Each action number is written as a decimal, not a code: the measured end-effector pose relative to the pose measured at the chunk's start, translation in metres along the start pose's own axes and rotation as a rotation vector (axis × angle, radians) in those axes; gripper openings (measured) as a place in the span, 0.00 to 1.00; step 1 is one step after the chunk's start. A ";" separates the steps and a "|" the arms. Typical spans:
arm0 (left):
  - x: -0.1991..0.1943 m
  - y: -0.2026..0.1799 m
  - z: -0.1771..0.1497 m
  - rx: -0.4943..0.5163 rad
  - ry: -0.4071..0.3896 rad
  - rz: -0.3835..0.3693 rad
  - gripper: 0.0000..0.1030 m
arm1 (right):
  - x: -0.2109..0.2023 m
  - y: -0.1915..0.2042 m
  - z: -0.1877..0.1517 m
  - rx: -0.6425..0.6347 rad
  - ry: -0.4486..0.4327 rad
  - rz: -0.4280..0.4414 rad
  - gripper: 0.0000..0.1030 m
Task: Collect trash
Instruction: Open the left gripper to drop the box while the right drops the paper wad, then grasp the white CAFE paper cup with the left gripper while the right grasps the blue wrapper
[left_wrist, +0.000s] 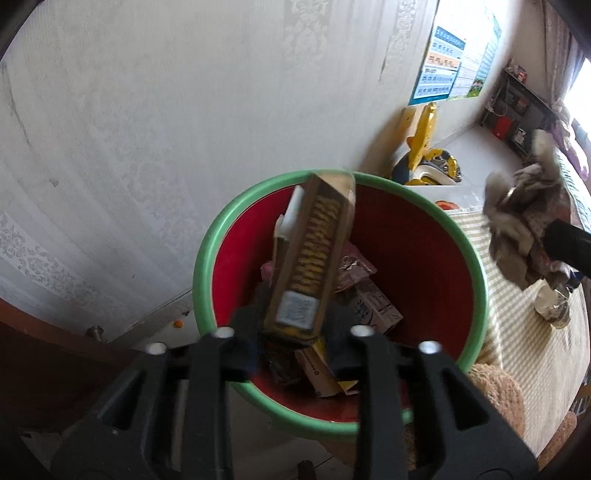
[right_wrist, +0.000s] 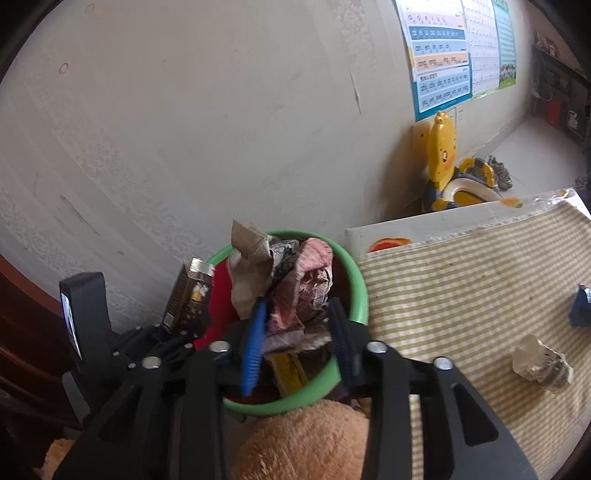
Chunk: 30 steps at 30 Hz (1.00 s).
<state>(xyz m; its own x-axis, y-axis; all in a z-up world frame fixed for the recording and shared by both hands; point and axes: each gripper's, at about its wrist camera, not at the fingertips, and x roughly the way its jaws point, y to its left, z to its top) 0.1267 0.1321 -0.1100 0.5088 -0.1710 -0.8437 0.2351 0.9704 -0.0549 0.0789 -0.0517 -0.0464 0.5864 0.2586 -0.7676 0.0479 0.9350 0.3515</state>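
A red bin with a green rim (left_wrist: 201, 258) holds several crumpled wrappers and flattened cartons. My left gripper (left_wrist: 291, 325) is shut on a long brown and yellow carton (left_wrist: 314, 254), held upright over the bin. My right gripper (right_wrist: 295, 332) is shut on a crumpled wad of paper and wrappers (right_wrist: 288, 280), held over the bin's rim (right_wrist: 360, 291). The same wad (left_wrist: 524, 221) shows at the right of the left wrist view. The carton (right_wrist: 190, 295) shows beside the bin in the right wrist view.
A striped cloth (right_wrist: 461, 295) covers the surface right of the bin, with a crumpled clear bottle (right_wrist: 541, 363) and a blue scrap (right_wrist: 580, 306) on it. A brown plush toy (right_wrist: 306, 443) lies below the bin. A yellow toy (right_wrist: 443, 162) stands by the wall.
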 end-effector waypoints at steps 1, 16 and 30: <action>-0.001 0.002 -0.001 -0.013 -0.009 0.003 0.56 | 0.003 0.000 0.000 0.007 0.005 0.012 0.39; -0.012 -0.048 -0.006 0.073 0.001 -0.060 0.61 | -0.068 -0.206 -0.010 0.071 -0.021 -0.492 0.69; -0.034 -0.225 -0.032 0.260 0.108 -0.347 0.76 | -0.037 -0.321 -0.041 -0.316 0.349 -0.738 0.38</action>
<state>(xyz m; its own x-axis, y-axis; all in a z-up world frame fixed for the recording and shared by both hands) 0.0296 -0.0751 -0.0862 0.2769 -0.4470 -0.8506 0.5839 0.7813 -0.2205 0.0087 -0.3514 -0.1530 0.2106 -0.4276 -0.8791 0.0610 0.9033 -0.4247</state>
